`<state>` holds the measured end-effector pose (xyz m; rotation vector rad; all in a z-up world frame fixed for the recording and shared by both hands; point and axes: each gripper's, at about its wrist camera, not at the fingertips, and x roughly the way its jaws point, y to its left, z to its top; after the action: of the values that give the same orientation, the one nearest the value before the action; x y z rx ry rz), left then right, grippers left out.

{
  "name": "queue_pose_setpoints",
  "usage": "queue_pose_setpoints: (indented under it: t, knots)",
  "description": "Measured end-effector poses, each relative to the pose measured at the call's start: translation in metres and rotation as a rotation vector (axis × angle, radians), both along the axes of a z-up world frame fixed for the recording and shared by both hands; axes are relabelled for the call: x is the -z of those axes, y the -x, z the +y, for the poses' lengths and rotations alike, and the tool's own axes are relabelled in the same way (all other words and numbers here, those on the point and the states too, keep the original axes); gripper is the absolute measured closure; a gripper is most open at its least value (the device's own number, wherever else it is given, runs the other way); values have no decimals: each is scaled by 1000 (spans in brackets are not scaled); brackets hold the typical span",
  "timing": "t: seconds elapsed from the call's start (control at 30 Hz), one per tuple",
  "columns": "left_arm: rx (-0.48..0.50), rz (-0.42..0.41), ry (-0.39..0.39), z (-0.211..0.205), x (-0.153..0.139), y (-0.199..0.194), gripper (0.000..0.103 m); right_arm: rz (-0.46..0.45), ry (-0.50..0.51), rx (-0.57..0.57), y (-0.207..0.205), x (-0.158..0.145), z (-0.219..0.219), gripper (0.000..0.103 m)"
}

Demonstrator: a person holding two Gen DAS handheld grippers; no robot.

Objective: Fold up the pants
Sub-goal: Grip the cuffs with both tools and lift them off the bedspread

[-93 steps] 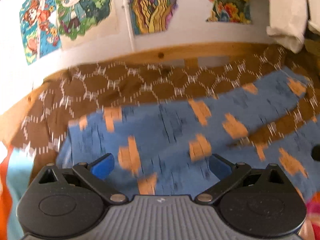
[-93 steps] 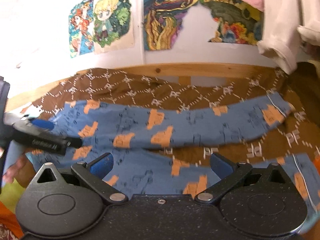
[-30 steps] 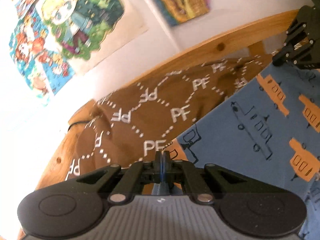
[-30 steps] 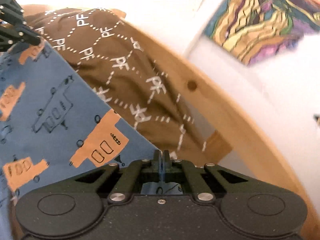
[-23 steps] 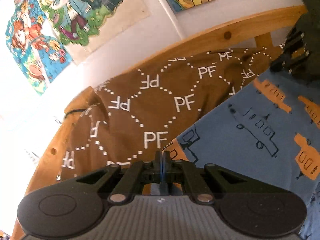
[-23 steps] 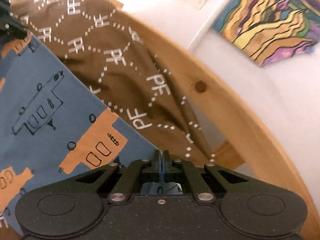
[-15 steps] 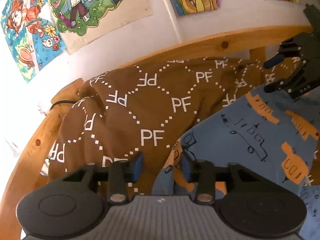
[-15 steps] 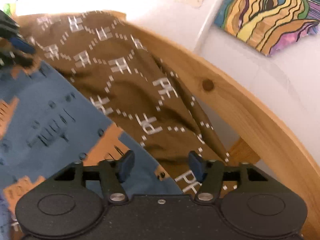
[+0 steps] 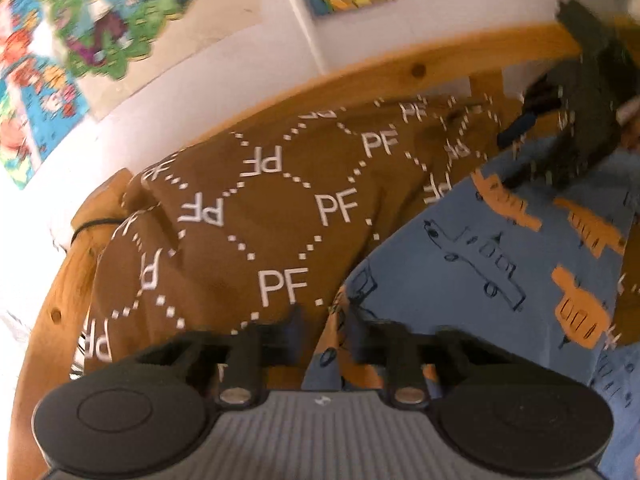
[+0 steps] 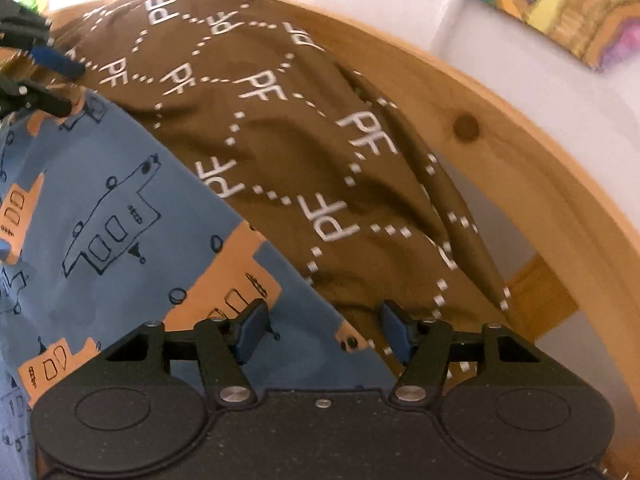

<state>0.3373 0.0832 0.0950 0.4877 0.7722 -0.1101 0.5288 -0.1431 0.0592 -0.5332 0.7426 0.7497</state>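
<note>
The blue pants with orange and line-drawn vehicle prints lie flat on a brown "PF" blanket. My left gripper is open, its jaws a little apart over the pants' near-left corner. My right gripper is open, with the pants' right corner lying between its blue pads. The right gripper shows at the far right of the left wrist view. The left gripper shows at the far left of the right wrist view.
A curved wooden bed rail runs behind the blanket. Colourful posters hang on the white wall beyond it. The blanket's edge drops toward the rail at the right of the right wrist view.
Both grippers were shut on the pants' corners a second ago. They have since opened and let the cloth go onto the blanket. Both have pulled back slightly.
</note>
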Motion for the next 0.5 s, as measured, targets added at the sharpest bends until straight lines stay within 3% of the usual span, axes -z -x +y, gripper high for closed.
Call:
queue_pose_setpoints:
  t: [0.03,0.07,0.1,0.3,0.5]
  knots:
    - [0,14,-18,-3,2,-2,99,1,-11,27,0,0,-2,70]
    - [0,17,-22,-5,2,-2,101,2,-16,45,0,-1,-4,81]
    - [4,14,-24,-7,2,0,102,4,-19,50,2,-2,-5,101]
    - [50,-46,-84,-12,-1,25,102,-75,-45,17,37,-15,-15,103]
    - [57,-110,-86,-16,-11,45,102,-173,-74,7,73,-37,-36,103]
